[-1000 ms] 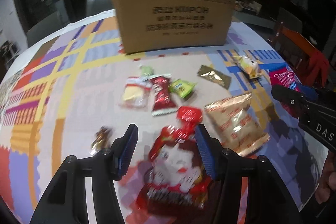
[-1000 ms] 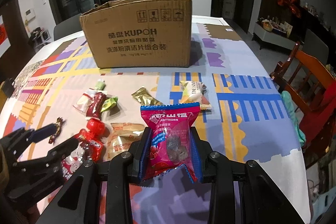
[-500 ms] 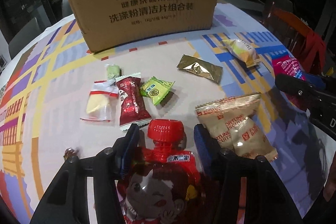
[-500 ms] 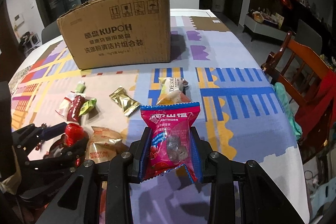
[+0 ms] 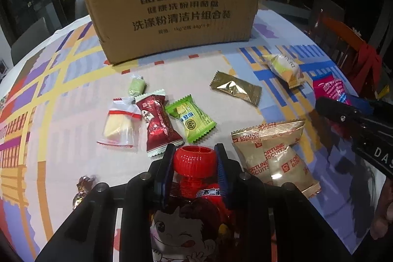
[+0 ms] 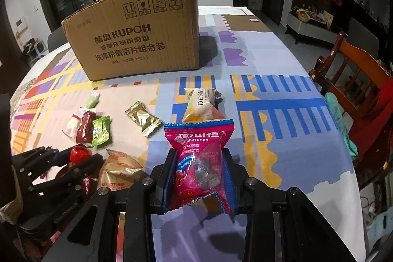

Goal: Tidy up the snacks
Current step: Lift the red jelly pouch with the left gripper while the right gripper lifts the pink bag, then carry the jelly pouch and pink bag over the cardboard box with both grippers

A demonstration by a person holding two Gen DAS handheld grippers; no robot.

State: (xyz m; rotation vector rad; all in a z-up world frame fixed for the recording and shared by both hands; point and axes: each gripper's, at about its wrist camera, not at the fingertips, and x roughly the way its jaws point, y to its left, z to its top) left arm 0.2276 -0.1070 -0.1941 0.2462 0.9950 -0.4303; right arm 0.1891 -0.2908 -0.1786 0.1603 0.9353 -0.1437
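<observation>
The left gripper (image 5: pixel 195 158) holds a glossy red pouch (image 5: pixel 196 210) by its ribbed round cap (image 5: pixel 194 160), blue-padded fingers (image 5: pixel 165 171) pressed on either side; the jaws have just been closing, with the cap between them. The pouch is soft plastic film with a cartoon face, lying low at the near edge of the counter (image 5: pixel 61 139), which is covered by a patterned cloth of yellow, purple and blue blocks. The right gripper (image 6: pixel 199 171) is clamped on a crinkled pink packet (image 6: pixel 199 154) with serrated ends, held upright above the cloth. Beyond stands a corrugated cardboard box (image 5: pixel 172 4), printed side facing, top open. Loose between box and grippers lie a tan biscuit bag (image 5: pixel 272 156), just beside the left gripper's right finger; a gold foil sachet (image 5: pixel 235 87); a green wrapper (image 5: pixel 190 118); a dark red wrapper (image 5: pixel 158 123) touching a clear packet (image 5: pixel 121 124); a small pale green sweet (image 5: pixel 136 87); a cream-yellow packet (image 5: pixel 285 66); and a twisted foil sweet (image 5: pixel 82 190) at the left. A wooden chair (image 6: pixel 356 80) stands at the right edge. Compared with a second ago, the left gripper has come forward over the pouch and narrowed onto its cap; the pink packet sits unchanged in the right gripper.
</observation>
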